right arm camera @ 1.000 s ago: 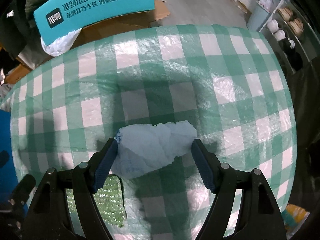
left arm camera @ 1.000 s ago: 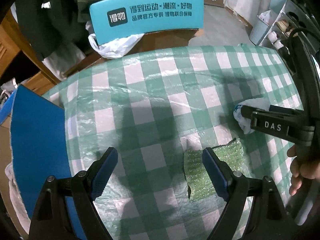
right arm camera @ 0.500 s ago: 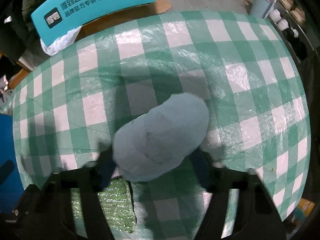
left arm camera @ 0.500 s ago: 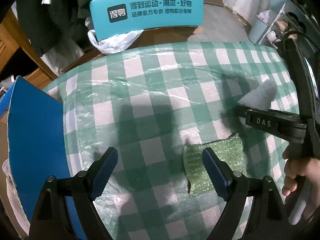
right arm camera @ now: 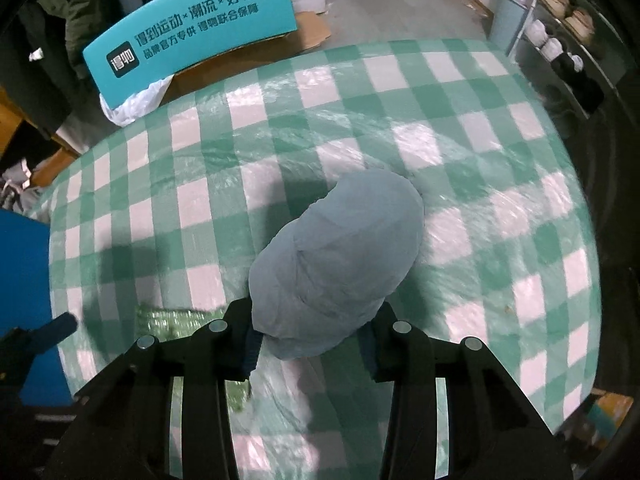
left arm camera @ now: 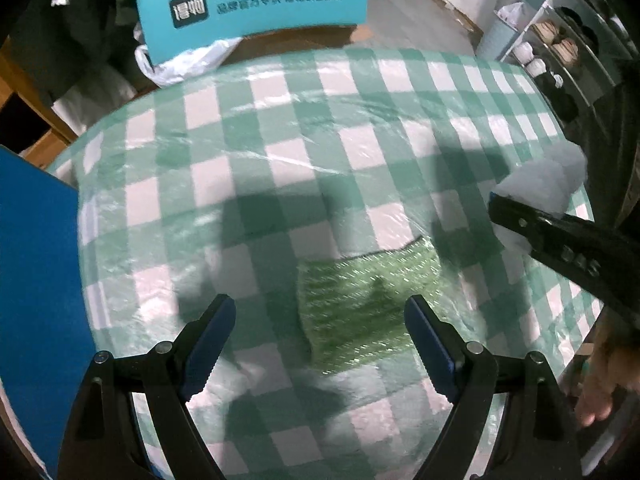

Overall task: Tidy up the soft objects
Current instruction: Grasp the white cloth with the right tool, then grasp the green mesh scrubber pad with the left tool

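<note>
On my left, the left gripper (left arm camera: pixel 318 346) hangs over the checked surface (left arm camera: pixel 280 128) with its jaws wide and nothing pressed between them. The green bubble wrap (left arm camera: pixel 360 296) lies flat on the cloth just ahead of the jaws, toward the right-hand one, so I judge I have lined up to take it next. A blue board (left arm camera: pixel 36 280) stands outside the left jaw.

On my right, the right gripper (right arm camera: pixel 308 348) has its jaws closing narrow on the pale blue bag (right arm camera: pixel 340 264). The soft wad bulges forward out of the jaws and is squeezed at its near end, which keeps it from slipping. It appears clear of the cloth, ready to carry. Where it should go, I cannot tell.
</note>
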The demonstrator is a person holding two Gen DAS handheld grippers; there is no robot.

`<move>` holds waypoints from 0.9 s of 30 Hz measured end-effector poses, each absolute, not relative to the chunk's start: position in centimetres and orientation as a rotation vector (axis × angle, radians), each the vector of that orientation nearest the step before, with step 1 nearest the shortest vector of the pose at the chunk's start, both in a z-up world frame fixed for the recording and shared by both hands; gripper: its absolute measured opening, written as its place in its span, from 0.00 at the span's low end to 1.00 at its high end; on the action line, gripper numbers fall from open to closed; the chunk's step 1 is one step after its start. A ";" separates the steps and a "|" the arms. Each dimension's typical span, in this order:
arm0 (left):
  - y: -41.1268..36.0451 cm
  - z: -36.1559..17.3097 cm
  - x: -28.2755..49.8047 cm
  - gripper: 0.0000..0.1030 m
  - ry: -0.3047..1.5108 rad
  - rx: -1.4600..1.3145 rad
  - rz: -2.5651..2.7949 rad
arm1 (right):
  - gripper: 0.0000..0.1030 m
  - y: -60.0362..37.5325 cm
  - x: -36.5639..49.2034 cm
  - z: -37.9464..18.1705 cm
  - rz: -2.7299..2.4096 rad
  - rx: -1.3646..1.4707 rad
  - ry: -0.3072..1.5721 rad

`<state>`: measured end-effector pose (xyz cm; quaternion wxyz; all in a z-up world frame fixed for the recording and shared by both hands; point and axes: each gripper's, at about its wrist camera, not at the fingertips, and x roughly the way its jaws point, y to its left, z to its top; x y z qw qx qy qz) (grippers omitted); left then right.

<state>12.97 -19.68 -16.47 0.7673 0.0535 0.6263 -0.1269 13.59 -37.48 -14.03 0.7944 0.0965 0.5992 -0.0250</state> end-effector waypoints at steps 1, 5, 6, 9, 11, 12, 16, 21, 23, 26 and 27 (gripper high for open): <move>-19.9 -16.7 12.9 0.85 1.368 0.110 -0.276 | 0.38 -37.7 13.1 -13.9 -0.056 0.200 1.285; -20.9 -17.3 12.5 0.85 1.385 0.085 -0.283 | 0.38 -38.5 11.9 -13.5 -0.053 0.187 1.276; -21.2 -17.4 12.4 0.85 1.388 0.084 -0.288 | 0.38 -38.6 11.7 -13.4 -0.052 0.180 1.274; -21.9 -17.6 12.2 0.85 1.389 0.103 -0.287 | 0.38 -39.0 11.2 -13.1 -0.054 0.164 1.268; -22.3 -18.0 12.0 0.85 1.395 0.116 -0.288 | 0.38 -39.2 10.9 -13.0 -0.054 0.165 1.267; -22.5 -18.2 11.9 0.85 1.401 0.118 -0.289 | 0.38 -39.2 10.9 -13.0 -0.055 0.167 1.268; -23.0 -18.8 11.6 0.85 1.415 0.115 -0.295 | 0.38 -39.4 10.5 -13.0 -0.051 0.163 1.269; -23.3 -19.3 11.4 0.70 1.424 0.103 -0.303 | 0.38 -39.4 10.2 -13.0 -0.046 0.166 1.268; -23.2 -19.7 11.3 0.64 1.432 0.106 -0.301 | 0.38 -39.5 10.1 -13.1 -0.046 0.165 1.267; -23.3 -19.5 10.9 0.58 1.410 0.119 -0.310 | 0.38 -39.7 10.0 -13.1 -0.052 0.167 1.265; -23.4 -19.5 10.8 0.53 1.403 0.130 -0.314 | 0.38 -39.7 9.9 -13.0 -0.053 0.169 1.265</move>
